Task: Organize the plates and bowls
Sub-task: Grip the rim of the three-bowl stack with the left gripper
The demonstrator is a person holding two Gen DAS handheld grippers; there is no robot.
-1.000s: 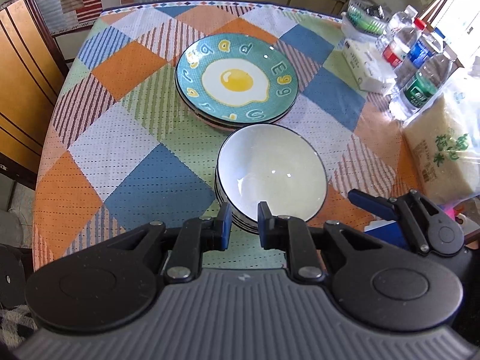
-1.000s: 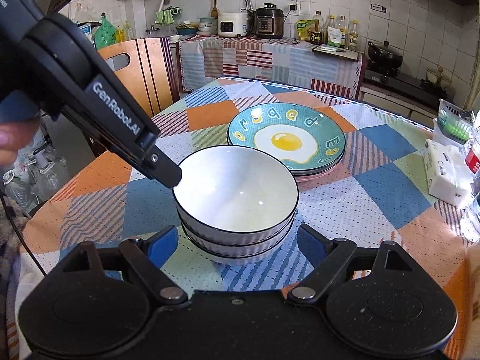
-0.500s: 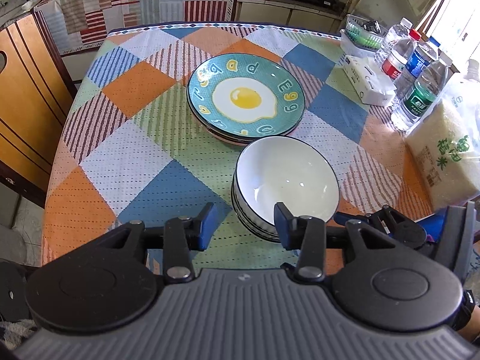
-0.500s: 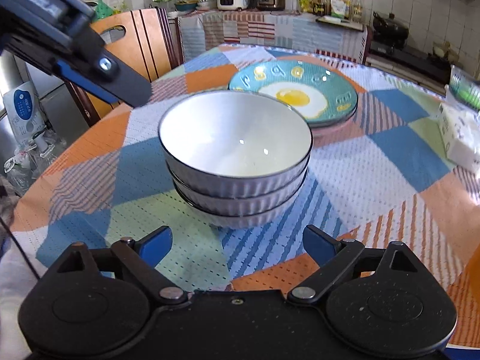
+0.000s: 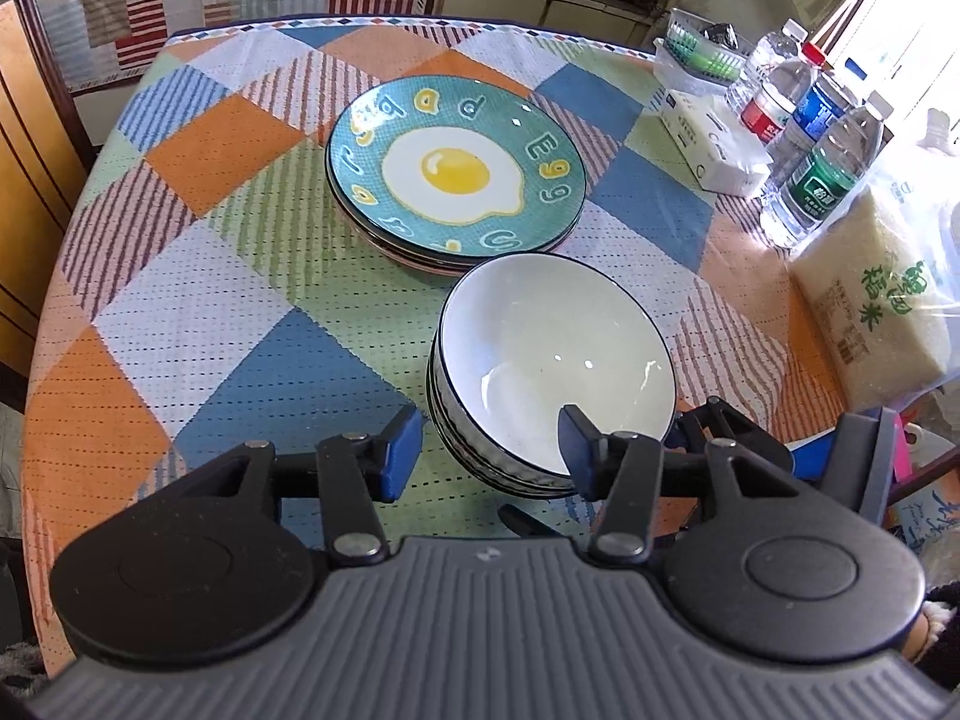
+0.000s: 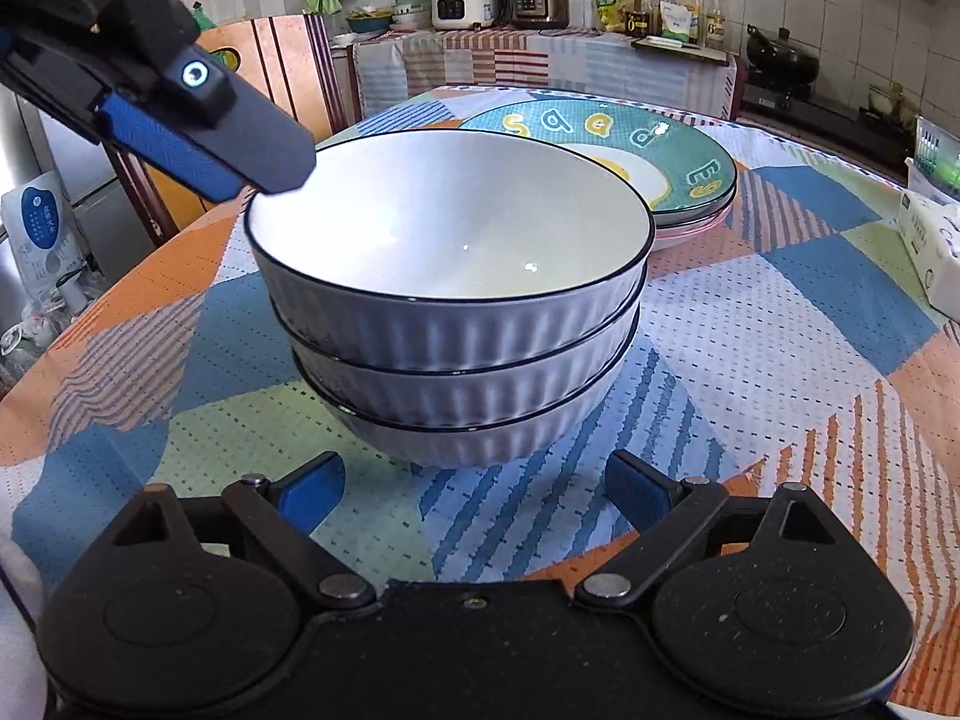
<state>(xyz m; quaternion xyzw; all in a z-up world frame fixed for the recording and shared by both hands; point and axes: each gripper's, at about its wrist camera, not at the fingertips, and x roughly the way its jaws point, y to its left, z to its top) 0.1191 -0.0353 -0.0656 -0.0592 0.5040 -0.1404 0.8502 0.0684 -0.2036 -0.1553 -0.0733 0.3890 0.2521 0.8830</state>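
A stack of three white ribbed bowls with dark rims stands on the checked tablecloth. Behind it lies a stack of teal fried-egg plates. My left gripper is open above the stack's near rim, its right finger over the top bowl's inside, its left finger outside. It shows in the right wrist view at the bowl's far-left rim. My right gripper is open and empty, low at the table, just in front of the bowl stack's base.
Water bottles, a tissue box, a bag of rice and a small basket stand along the table's right side. A wooden chair stands at the table's far-left side. A kitchen counter with cookers is behind.
My left gripper opened wider and came down over the bowl rim. My right gripper moved lower and closer to the base of the bowl stack.
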